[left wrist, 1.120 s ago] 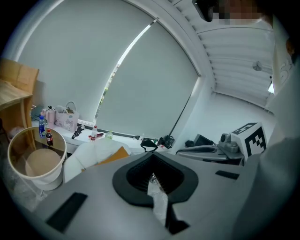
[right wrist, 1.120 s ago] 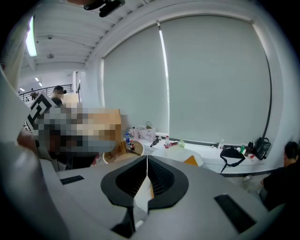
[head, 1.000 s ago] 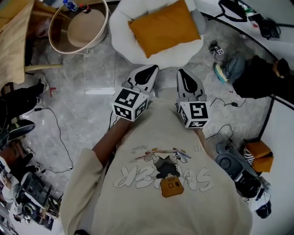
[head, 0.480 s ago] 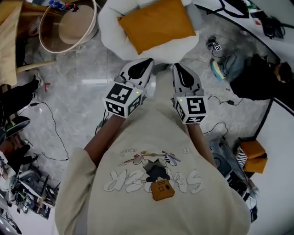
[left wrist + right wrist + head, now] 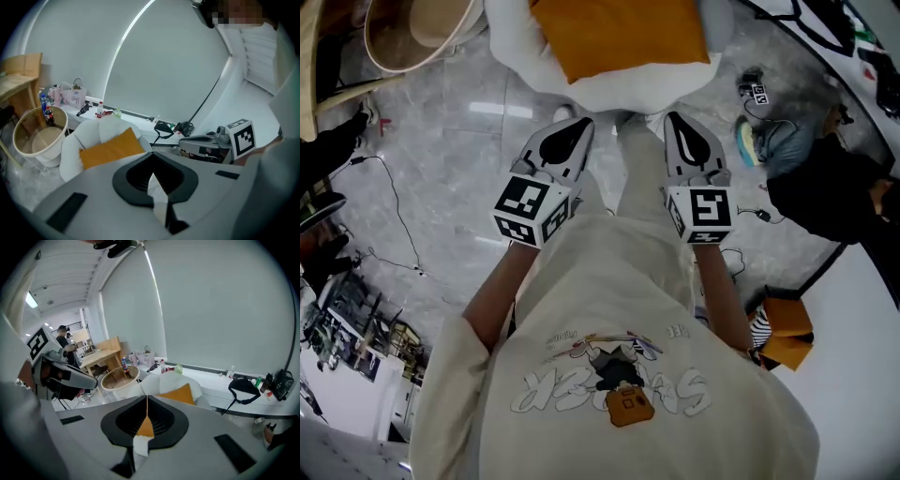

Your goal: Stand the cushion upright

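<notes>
An orange cushion [image 5: 619,33] lies flat on the seat of a white padded chair [image 5: 534,66] at the top of the head view. My left gripper [image 5: 579,127] and right gripper [image 5: 675,122] are held side by side just short of the chair's front edge, both shut and empty, not touching the cushion. In the left gripper view the cushion [image 5: 110,149] lies ahead to the left beyond the closed jaws [image 5: 152,176]. In the right gripper view the cushion [image 5: 180,393] shows just past the closed jaws [image 5: 146,399].
A round wicker basket [image 5: 408,33] stands left of the chair. Cables [image 5: 394,225] trail over the grey floor at left. A shoe [image 5: 759,141], a black bag [image 5: 830,187] and an orange box [image 5: 787,342] lie at right, beside a white ledge [image 5: 862,375].
Both grippers have come forward and lower toward the chair's front edge, staying shut. The chair and cushion now sit at the top edge of the head view.
</notes>
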